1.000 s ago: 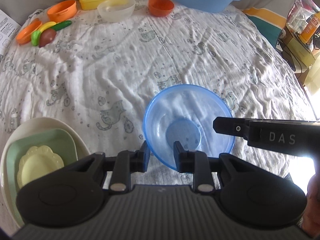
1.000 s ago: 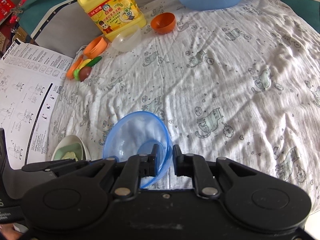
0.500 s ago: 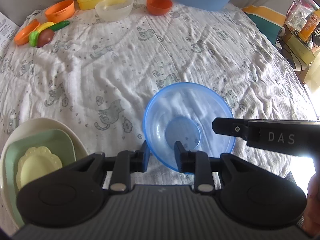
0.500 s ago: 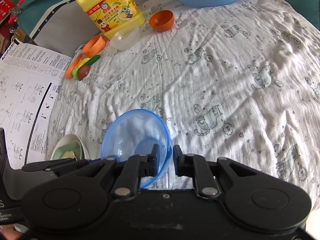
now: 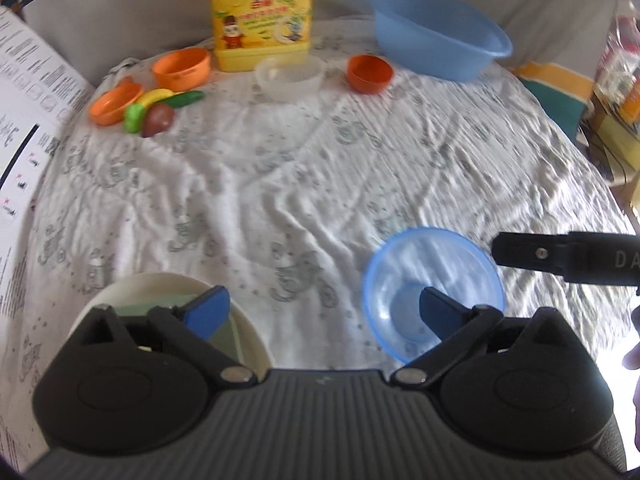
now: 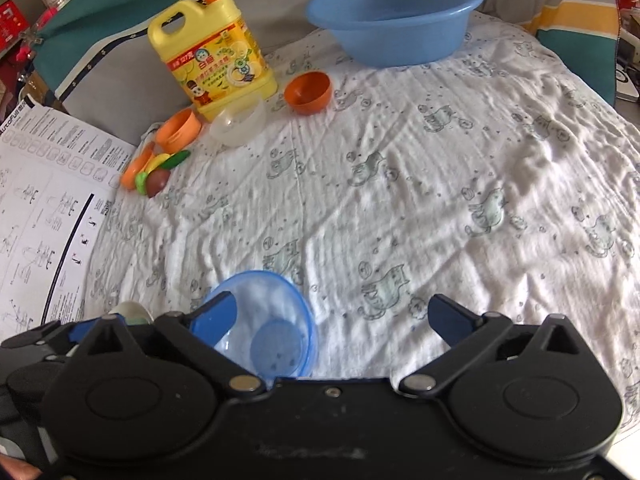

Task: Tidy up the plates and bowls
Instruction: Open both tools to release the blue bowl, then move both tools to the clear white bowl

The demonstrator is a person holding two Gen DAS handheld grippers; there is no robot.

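Note:
A clear blue bowl (image 5: 432, 280) rests upright on the cat-print cloth, free of both grippers; it also shows in the right wrist view (image 6: 264, 320). My left gripper (image 5: 324, 312) is open, its right finger over the bowl's near rim and its left finger over a cream plate (image 5: 160, 284) that holds a green plate. My right gripper (image 6: 336, 316) is open, with the bowl behind its left finger. A clear bowl (image 5: 290, 76), an orange bowl (image 5: 370, 74) and another orange bowl (image 5: 182, 66) sit at the far side.
A yellow detergent jug (image 6: 212, 56) and a big blue basin (image 6: 394, 16) stand at the back. Toy vegetables (image 5: 160, 110) and an orange dish (image 5: 114, 102) lie at the back left. A printed paper sheet (image 6: 40, 208) lies at the left.
Both grippers have opened and let go of the blue bowl, which now rests on the cloth. Both have drawn back, and the left one has shifted left.

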